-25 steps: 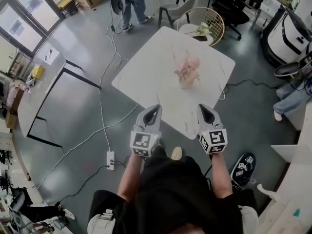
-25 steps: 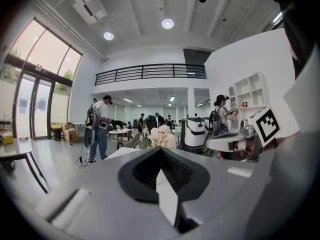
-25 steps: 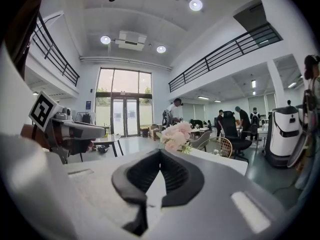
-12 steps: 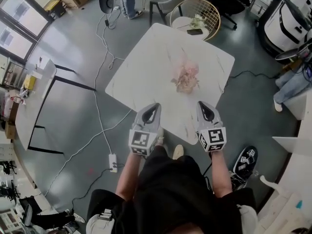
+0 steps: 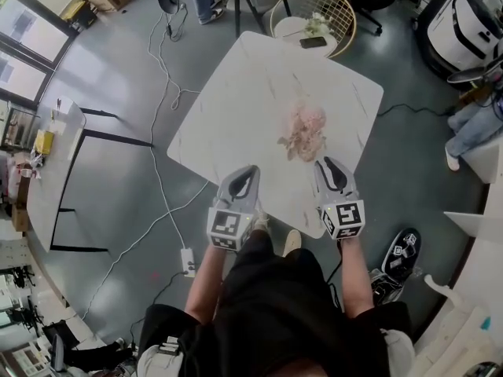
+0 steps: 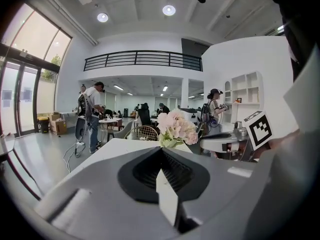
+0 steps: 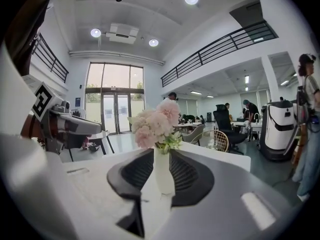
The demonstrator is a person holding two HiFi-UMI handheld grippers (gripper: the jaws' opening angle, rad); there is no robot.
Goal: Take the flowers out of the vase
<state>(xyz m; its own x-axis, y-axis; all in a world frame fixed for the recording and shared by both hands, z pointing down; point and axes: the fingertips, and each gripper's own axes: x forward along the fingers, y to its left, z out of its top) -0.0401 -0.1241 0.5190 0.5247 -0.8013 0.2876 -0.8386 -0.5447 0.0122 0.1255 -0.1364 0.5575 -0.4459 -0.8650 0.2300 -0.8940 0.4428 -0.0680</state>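
Now the flowers stand in their vase mid-tabletop, at eleven o'clock from the right tool. Its jaws are opening, narrow and empty, likely readying a grasp. The left tool is closed on nothing.

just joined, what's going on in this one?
A person stands at the corner of a white table with a gripper in each hand, both pointed toward the pink flowers in a white vase. The right gripper is nearest the bouquet. Its jaws are opening with nothing between them, and the vase sits ahead, in line with the gap. The left gripper is shut and empty. The flowers are in the vase, untouched.
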